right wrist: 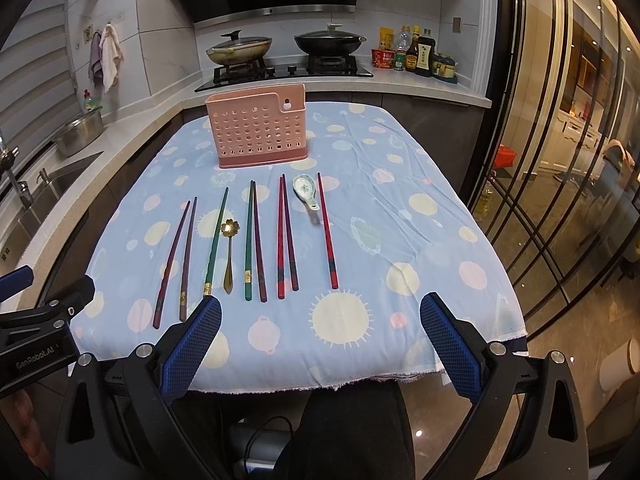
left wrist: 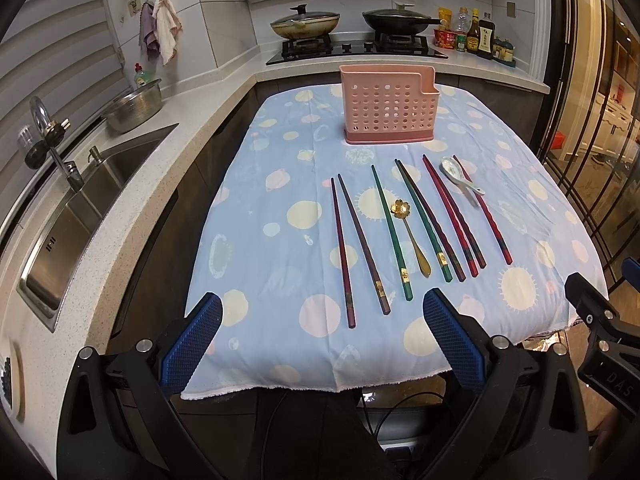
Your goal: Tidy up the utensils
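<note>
A pink perforated utensil holder (left wrist: 389,111) (right wrist: 260,132) stands upright at the far middle of the blue spotted tablecloth (left wrist: 272,240) (right wrist: 400,240). In front of it lie several chopsticks (left wrist: 360,240) (right wrist: 288,232) in dark red, brown, green and red, side by side. A gold flower-headed spoon (left wrist: 408,232) (right wrist: 229,252) lies among them, and a white ceramic spoon (left wrist: 460,174) (right wrist: 306,190) rests near the right end. My left gripper (left wrist: 322,312) hangs open over the near edge of the table, holding nothing. My right gripper (right wrist: 320,314) is open too, near the same edge.
A steel sink (left wrist: 80,216) with a faucet (left wrist: 52,136) and a metal colander (left wrist: 134,106) runs along the counter on the left. Two lidded pans (left wrist: 306,22) (right wrist: 328,42) sit on the stove behind. Sauce bottles (right wrist: 420,52) stand at the back right. Glass doors (right wrist: 560,160) line the right.
</note>
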A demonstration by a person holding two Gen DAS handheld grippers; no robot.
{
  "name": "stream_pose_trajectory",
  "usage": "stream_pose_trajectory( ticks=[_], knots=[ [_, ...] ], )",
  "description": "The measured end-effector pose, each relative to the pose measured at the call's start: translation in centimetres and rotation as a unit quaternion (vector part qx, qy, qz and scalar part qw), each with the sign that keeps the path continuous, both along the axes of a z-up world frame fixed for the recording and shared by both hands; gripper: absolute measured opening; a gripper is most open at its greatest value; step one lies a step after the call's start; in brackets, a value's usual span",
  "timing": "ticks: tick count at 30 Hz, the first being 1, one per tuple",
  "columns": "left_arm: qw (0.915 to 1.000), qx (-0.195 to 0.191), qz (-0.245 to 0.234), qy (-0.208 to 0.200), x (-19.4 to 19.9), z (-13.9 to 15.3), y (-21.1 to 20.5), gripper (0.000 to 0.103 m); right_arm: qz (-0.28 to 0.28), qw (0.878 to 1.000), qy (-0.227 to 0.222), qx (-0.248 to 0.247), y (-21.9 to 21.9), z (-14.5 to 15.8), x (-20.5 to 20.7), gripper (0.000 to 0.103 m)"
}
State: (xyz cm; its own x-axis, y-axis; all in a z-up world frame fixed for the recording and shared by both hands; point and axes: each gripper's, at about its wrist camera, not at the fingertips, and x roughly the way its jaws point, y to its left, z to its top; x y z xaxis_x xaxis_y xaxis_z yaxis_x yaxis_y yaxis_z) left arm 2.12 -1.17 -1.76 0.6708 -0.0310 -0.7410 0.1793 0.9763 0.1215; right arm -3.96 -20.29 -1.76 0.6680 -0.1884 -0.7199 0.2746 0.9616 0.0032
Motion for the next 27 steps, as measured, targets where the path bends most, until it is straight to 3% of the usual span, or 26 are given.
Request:
stream_pose_trajectory(
  ticks=[12, 19, 27],
  knots=[
    [0.9995, -0.001, 0.007, 0.031, 3.2, -2.3, 0.2, 0.096, -0.013, 1.000, 0.023, 0.010, -1.9, -2.0, 2.5, 0.096],
    [0.9935, -0.043, 0.041, 0.097, 7.9, -6.7, 2.2, 0.096, -0.029, 0.999, 0.041, 0.009, -4.1, -5.2, 6.2, 0.096],
    [0.9914, -0.036, 0.047, 0.117, 10.5, -10.7, 2.4, 0.096, -0.032, 0.997, 0.055, 0.035, -5.4, -8.2, 10.0, 0.090]
  ],
)
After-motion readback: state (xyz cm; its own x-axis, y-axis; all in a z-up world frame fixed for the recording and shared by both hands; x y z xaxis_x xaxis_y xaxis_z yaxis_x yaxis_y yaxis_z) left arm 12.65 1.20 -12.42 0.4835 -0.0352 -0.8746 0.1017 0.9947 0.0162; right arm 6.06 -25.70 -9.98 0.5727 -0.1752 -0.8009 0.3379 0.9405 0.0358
